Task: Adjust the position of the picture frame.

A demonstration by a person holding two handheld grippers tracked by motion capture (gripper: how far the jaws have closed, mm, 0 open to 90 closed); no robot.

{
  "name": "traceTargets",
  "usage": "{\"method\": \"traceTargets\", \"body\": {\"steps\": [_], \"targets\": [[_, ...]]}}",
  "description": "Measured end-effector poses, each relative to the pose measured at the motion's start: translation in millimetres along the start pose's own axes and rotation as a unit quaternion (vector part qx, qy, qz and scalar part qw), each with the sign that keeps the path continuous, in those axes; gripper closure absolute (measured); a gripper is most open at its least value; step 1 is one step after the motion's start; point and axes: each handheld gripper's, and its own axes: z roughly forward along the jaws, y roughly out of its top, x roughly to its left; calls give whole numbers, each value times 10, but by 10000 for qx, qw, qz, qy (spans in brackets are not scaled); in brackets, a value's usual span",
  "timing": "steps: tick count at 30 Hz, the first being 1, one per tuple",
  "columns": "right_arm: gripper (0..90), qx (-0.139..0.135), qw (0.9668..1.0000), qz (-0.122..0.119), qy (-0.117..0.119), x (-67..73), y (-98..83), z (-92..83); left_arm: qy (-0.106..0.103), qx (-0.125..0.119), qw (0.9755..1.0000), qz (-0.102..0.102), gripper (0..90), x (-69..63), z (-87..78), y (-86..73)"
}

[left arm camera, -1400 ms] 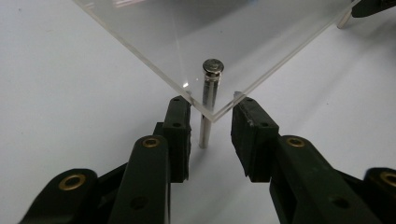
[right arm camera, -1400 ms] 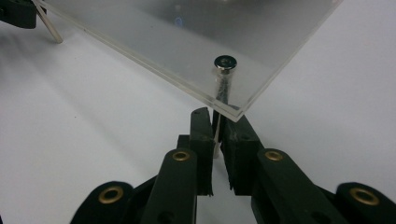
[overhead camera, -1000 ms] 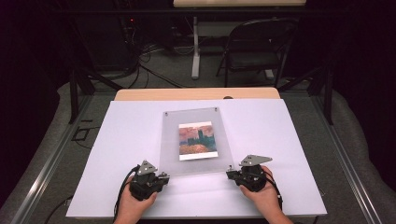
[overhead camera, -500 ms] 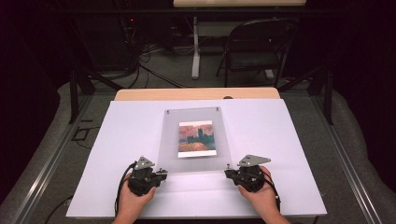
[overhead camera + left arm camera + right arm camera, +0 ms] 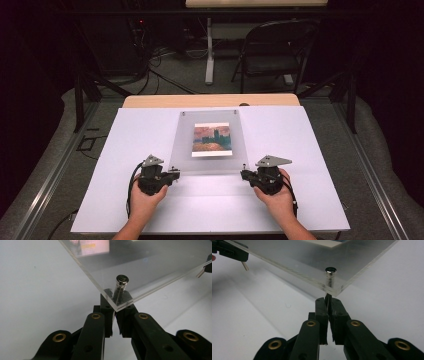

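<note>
Your clear acrylic picture frame (image 5: pixel 209 144), a sunset print (image 5: pixel 212 140) sandwiched inside, lies flat mid-bench on the white bench (image 5: pixel 300 150). Your left hand-held gripper (image 5: pixel 176 175) is pinched shut on the silver standoff pin (image 5: pixel 120 287) under the frame's near left corner. Your right hand-held gripper (image 5: pixel 243 174) is clamped the same way on the near right corner's pin (image 5: pixel 330 277). A folding chair (image 5: pixel 272 50) stands beyond the bench.

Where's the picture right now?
High view: the picture lies mid-table inside the clear acrylic frame, ahead of both claws.
</note>
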Motion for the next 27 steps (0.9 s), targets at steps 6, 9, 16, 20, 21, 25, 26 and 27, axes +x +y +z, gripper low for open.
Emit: {"method": "traceTargets", "body": {"steps": [6,9,16,20,21,25,26,27], "targets": [[859,11,9999,154,-76,-110,115,23,41,-29,10000,-14,840,0,72,136],[859,14,9997,192,-157,-145,148,39,53,-2,10000,14,841,5,114,179],[858,82,9994,151,-301,-182,93,127,142,85,9999,-37,837,37,239,147],[858,144,9994,115,-300,-186,64,160,138,109,9998,-34,835,52,264,127],[858,155,9993,121,-311,-186,57,165,157,123,9998,-47,834,55,274,122],[858,186,9992,107,-339,-202,39,195,147,130,9998,-63,831,68,317,111],[858,207,9991,98,-345,-211,35,201,145,140,9998,-64,831,68,327,108],[857,215,9991,117,-355,-213,31,206,151,133,9998,-63,831,68,335,105]]}}
